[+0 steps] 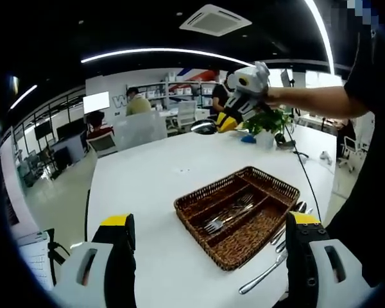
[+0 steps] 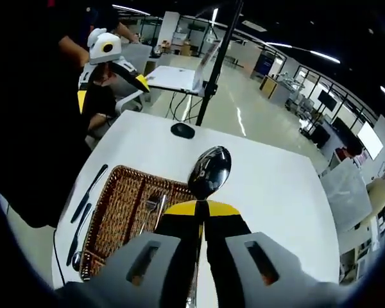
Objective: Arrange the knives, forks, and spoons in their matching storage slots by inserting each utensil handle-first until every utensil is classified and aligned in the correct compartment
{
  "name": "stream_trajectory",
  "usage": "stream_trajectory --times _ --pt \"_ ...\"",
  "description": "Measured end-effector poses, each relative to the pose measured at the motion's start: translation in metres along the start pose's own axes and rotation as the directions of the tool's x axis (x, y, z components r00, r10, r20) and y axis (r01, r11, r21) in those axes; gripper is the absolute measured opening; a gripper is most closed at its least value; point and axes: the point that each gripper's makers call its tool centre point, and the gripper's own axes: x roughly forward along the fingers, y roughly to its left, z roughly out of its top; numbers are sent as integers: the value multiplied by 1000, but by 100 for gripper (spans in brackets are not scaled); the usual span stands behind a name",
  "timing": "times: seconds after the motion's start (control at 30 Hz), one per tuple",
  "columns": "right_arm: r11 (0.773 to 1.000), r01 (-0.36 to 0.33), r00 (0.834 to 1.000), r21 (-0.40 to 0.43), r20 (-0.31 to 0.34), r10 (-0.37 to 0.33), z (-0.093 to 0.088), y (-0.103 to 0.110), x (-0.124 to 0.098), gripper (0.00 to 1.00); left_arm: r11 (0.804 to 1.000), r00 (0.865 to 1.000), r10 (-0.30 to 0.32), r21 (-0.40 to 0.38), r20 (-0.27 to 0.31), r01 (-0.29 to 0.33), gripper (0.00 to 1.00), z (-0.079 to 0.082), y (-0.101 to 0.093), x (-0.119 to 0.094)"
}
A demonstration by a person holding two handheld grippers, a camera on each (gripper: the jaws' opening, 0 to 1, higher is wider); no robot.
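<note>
A brown wicker tray (image 1: 212, 186) with three long slots sits on the white table (image 1: 147, 173). Forks (image 1: 228, 215) lie in its middle slot. Several loose utensils (image 1: 276, 256) rest on the table by the tray's right side. My left gripper (image 1: 212, 256) hovers open and empty near the table's front edge. My right gripper (image 1: 228, 122) is up in the air beyond the table, shut on a spoon (image 1: 204, 126). In the right gripper view the spoon (image 2: 210, 170) sticks out bowl-first from the right gripper (image 2: 202, 215), above the tray (image 2: 119, 212). Two dark knives (image 2: 86, 192) lie left of the tray.
A potted plant (image 1: 269, 122) and a black cable (image 1: 301, 167) are at the table's far right. A black mouse (image 2: 183, 130) lies beyond the tray. A tripod pole (image 2: 215, 58) rises behind the table. People sit at desks in the background.
</note>
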Motion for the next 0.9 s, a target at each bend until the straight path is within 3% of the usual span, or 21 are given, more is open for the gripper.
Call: stream_trajectory --times 0.7,0.77,0.9 --pt "999 -33 999 24 -41 34 -12 -5 20 0 1000 1000 6 -18 11 -6 99 -2 17 -3" --pt "999 -40 999 20 -33 41 -16 0 26 0 1000 1000 5 -21 10 -5 99 -3 17 -3" --pt "997 -58 995 54 -79 62 -41 7 45 0 1000 1000 6 -24 8 -6 99 -4 17 -4"
